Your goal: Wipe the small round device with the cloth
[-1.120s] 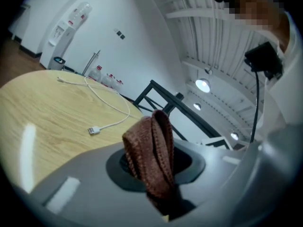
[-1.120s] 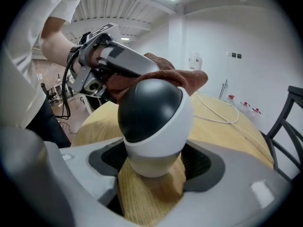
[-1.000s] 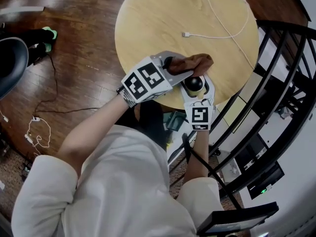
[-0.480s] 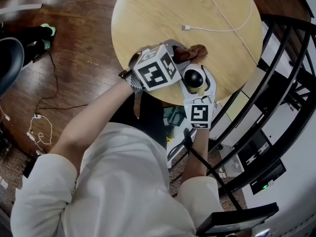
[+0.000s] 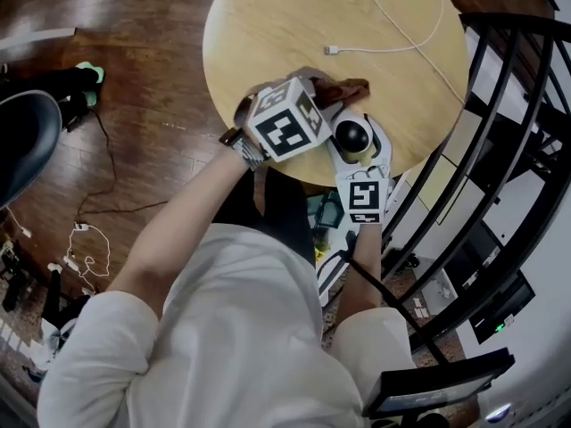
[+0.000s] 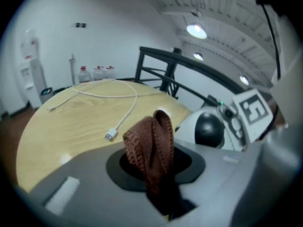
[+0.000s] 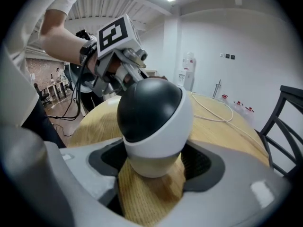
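Observation:
The small round device (image 7: 154,126), white with a black dome face, sits between the jaws of my right gripper (image 7: 154,164), which is shut on it at the near edge of the round wooden table (image 5: 268,25). From the head view the device (image 5: 351,135) shows just above the right gripper (image 5: 355,145). My left gripper (image 5: 323,96) is shut on a brown cloth (image 6: 151,148), bunched upright between its jaws. That cloth (image 5: 343,89) lies just left of and beyond the device (image 6: 208,129), not visibly touching it.
A white USB cable (image 5: 393,34) runs across the table's far half, its plug (image 6: 110,135) lying just past the cloth. A black metal railing (image 5: 500,150) curves along the table's right side. A dark chair (image 5: 22,141) and loose cords (image 5: 80,239) are on the wood floor at left.
My left gripper has rolled and shifted a little toward the table, drawing the cloth from beside the device's top to its far left. The right gripper has held the device nearly still.

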Tool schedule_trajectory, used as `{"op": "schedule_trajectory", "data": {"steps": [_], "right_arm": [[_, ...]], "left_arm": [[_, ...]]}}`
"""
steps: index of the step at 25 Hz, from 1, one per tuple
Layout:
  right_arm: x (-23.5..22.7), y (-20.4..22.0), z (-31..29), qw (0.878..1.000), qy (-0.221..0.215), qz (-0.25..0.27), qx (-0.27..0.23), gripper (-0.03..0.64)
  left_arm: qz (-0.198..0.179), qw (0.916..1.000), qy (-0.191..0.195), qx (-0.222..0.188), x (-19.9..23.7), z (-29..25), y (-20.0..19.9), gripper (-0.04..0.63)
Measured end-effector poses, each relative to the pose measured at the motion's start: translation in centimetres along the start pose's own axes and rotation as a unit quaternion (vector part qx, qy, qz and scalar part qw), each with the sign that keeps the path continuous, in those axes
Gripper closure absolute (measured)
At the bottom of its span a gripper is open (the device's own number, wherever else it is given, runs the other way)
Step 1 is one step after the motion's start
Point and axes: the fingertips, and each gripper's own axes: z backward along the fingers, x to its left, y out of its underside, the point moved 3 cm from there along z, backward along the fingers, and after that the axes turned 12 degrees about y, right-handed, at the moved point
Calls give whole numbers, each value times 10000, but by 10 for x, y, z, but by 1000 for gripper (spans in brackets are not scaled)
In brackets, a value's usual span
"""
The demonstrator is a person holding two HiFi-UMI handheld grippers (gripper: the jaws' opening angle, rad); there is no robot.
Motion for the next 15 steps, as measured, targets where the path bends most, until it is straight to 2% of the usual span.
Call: {"op": "schedule_trajectory", "data": {"steps": [1,2,4,5,6,8,10,11,13,15], "right_arm": [[1,0,-1,10000,46,-35,15,264],[1,0,-2,10000,65,-64,27,264],[0,1,-3,10000,40,-64,34,264],[-1,2,-4,10000,21,-49,21,264],[-2,3,-5,10000,8,-37,2,264],[-3,5,-5,10000,1,-22,-34,264],[-3,5,-4,10000,10,-22,-53,264],[-2,5,-4,10000,14,-26,-58,264],[0,3,-4,10000,15,-42,-77,264],[-1,2,-4,9999,21,-49,-105,264]], "left_arm": [[399,9981,38,-476,0,13,-4,486],[825,9920,159,-941,0,26,-8,486],[1398,9737,600,-1696,-5,47,-21,486],[1426,9674,849,-1915,-10,53,-31,486],[1272,9656,1069,-2000,-15,56,-42,486],[606,9717,1385,-1818,-25,50,-58,486],[-101,9770,1629,-1374,-32,34,-62,486],[-306,9772,1771,-1133,-34,26,-60,486],[-417,9758,2003,-774,-34,15,-55,486],[-322,9760,2058,-630,-29,10,-54,488]]}}
